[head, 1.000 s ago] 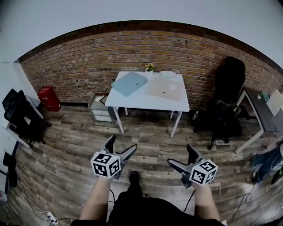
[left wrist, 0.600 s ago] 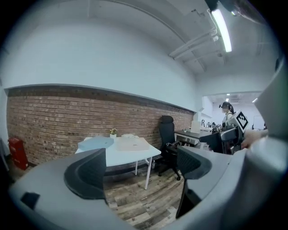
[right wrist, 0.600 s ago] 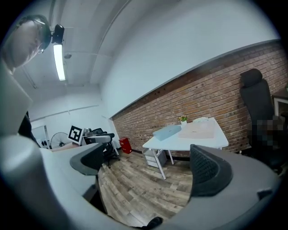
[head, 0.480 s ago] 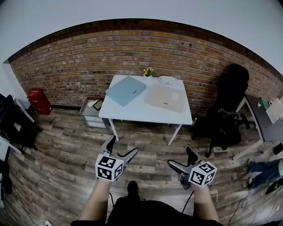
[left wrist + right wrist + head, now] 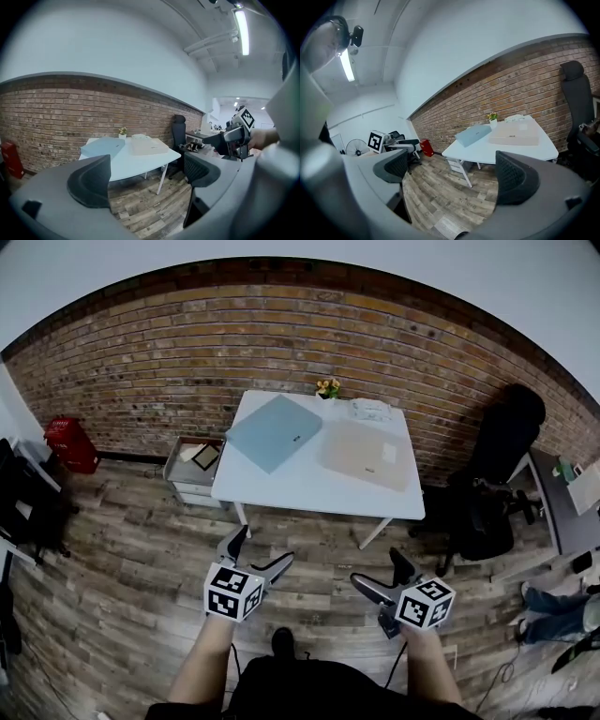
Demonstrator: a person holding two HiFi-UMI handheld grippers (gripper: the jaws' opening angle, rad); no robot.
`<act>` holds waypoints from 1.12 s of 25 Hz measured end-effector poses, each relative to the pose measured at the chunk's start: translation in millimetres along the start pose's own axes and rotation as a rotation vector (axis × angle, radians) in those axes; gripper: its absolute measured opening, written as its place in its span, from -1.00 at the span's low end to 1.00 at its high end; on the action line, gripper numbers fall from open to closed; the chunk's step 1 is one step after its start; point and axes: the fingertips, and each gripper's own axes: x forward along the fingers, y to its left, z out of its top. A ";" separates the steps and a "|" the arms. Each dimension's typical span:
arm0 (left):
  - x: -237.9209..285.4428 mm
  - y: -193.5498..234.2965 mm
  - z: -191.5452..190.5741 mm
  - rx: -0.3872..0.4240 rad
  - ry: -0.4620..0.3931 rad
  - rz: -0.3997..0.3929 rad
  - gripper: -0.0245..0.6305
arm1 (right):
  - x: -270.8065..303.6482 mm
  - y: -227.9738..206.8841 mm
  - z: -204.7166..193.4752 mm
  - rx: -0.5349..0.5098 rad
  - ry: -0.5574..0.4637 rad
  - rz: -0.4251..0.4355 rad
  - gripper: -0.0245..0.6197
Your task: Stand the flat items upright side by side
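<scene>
Closer than a second ago: white table [image 5: 314, 491], now larger in the head view; both grippers held low before the person as before
Left gripper [image 5: 258, 551]: jaws released, wide apart, nothing between them, above the wood floor [image 5: 131, 559]
Right gripper [image 5: 380, 570]: jaws likewise apart, empty
Blue flat item [image 5: 274, 431]: lying flat, table's left half
Beige flat item [image 5: 361, 454]: lying flat, right half, near the blue one, not touching
Flower pot [image 5: 327, 387]: table's back edge, by the brick wall [image 5: 187, 362]
Black office chair [image 5: 497, 474]: right of the table
</scene>
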 end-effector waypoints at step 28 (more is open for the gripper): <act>233.5 66.1 85.1 0.064 0.076 -0.049 0.61 | 122.3 -200.5 110.3 0.095 -0.059 -0.025 0.89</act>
